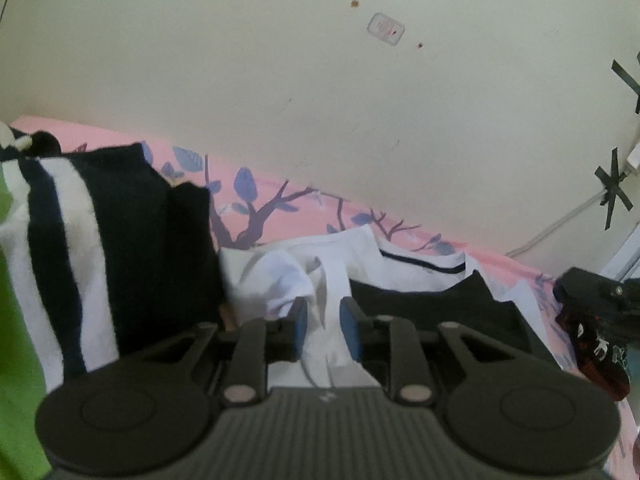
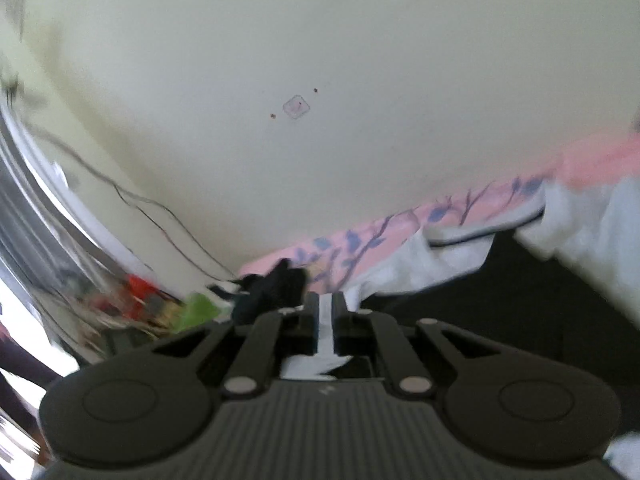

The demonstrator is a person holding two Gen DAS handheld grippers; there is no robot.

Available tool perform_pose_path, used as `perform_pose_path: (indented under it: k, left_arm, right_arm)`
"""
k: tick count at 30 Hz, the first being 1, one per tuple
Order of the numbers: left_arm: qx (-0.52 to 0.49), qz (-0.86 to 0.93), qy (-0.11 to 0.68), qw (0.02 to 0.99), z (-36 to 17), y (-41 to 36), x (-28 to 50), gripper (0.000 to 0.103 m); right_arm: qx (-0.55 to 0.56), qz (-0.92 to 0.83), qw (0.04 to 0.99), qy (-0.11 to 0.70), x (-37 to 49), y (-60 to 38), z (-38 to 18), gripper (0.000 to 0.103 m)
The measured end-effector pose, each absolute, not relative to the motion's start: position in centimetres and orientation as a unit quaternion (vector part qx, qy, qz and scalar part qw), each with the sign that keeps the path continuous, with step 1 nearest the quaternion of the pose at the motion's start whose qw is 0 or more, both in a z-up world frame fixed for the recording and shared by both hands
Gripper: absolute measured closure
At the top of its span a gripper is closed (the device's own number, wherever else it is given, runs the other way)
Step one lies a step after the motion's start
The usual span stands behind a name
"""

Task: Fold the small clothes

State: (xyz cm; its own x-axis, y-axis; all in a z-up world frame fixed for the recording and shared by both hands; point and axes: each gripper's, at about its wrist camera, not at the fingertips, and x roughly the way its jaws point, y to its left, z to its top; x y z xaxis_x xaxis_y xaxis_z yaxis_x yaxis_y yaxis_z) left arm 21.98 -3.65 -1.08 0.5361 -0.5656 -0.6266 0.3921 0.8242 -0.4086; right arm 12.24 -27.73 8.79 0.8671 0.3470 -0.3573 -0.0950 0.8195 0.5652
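The white garment (image 1: 320, 280) is gripped by the left gripper (image 1: 323, 316); its far edge is pinched by the right gripper (image 2: 325, 316).

Soft matt cloth: white garment (image 1: 288, 276), pink printed bedsheet (image 1: 280, 204); matt black plastic left gripper (image 1: 323, 316).

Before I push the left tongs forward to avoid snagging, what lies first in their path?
The crumpled white fabric garment, already between the left tongs; depth beyond it is unclear.
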Motion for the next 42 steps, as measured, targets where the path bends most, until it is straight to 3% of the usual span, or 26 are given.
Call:
perform_pose_path:
  k: [1,2,3,4,10,12,13,14,21,25,27,28,29,32,37,42]
  left_arm:
    - [-0.106,-0.276,0.398,0.868,-1.1,-3.7,22.1,0.083]
    - [-0.100,-0.273,0.401,0.868,-1.1,-3.8,22.2,0.083]
    - [-0.094,-0.271,0.404,0.869,-1.2,-4.1,22.3,0.083]
    - [-0.087,-0.269,0.408,0.868,-1.4,-4.4,22.4,0.083]
    - [-0.064,-0.256,0.412,0.872,-2.9,-5.2,22.5,0.083]
    - [-0.055,-0.255,0.399,0.879,-3.0,-5.5,22.1,0.082]
    - [-0.049,-0.255,0.392,0.882,-3.0,-5.7,21.9,0.081]
    - [-0.044,-0.257,0.387,0.884,-3.0,-5.8,21.7,0.079]
    - [-0.091,-0.269,0.375,0.882,-2.1,-4.5,21.8,0.072]
    - [-0.131,-0.274,0.359,0.882,-1.0,-2.9,21.7,0.067]
    - [-0.136,-0.263,0.349,0.889,-0.5,-2.1,21.7,0.064]
    - [-0.140,-0.259,0.345,0.891,-0.3,-1.6,21.7,0.064]
    - [-0.152,-0.255,0.343,0.891,-0.1,-1.0,21.9,0.064]
    - [-0.195,-0.246,0.336,0.888,0.4,1.0,22.3,0.064]
    - [-0.231,-0.238,0.322,0.887,1.0,2.4,22.6,0.061]
    - [-0.233,-0.231,0.324,0.887,0.9,2.8,22.8,0.061]
  right_arm:
    - [0.240,0.099,0.940,0.222,11.8,-27.8,9.1,0.095]
    - [0.209,0.079,0.949,0.223,11.2,-28.0,9.0,0.060]
    - [0.187,0.061,0.954,0.226,10.7,-28.4,8.8,0.037]
    - [0.159,0.037,0.960,0.226,9.7,-29.0,8.3,0.022]
    - [0.027,-0.036,0.954,0.295,7.4,-30.2,3.6,0.037]
    - [-0.003,-0.051,0.948,0.315,7.5,-30.3,2.0,0.070]
    - [-0.007,-0.055,0.946,0.318,7.5,-30.5,1.5,0.095]
    - [0.005,-0.059,0.947,0.316,7.3,-30.9,1.5,0.103]
    - [0.192,0.009,0.948,0.254,5.8,-33.0,6.8,0.103]
    - [0.227,0.104,0.934,0.257,8.5,-28.8,7.8,0.103]
    - [0.218,0.125,0.927,0.280,10.7,-26.3,6.9,0.090]
    - [0.199,0.141,0.921,0.304,12.0,-25.1,6.2,0.053]
    - [0.184,0.151,0.914,0.330,13.3,-24.3,5.6,0.035]
    - [0.182,0.141,0.922,0.310,14.5,-24.3,6.6,0.040]
    - [0.138,0.153,0.935,0.288,19.9,-21.5,8.7,0.039]
    - [0.041,0.173,0.928,0.328,26.2,-15.7,7.2,0.026]
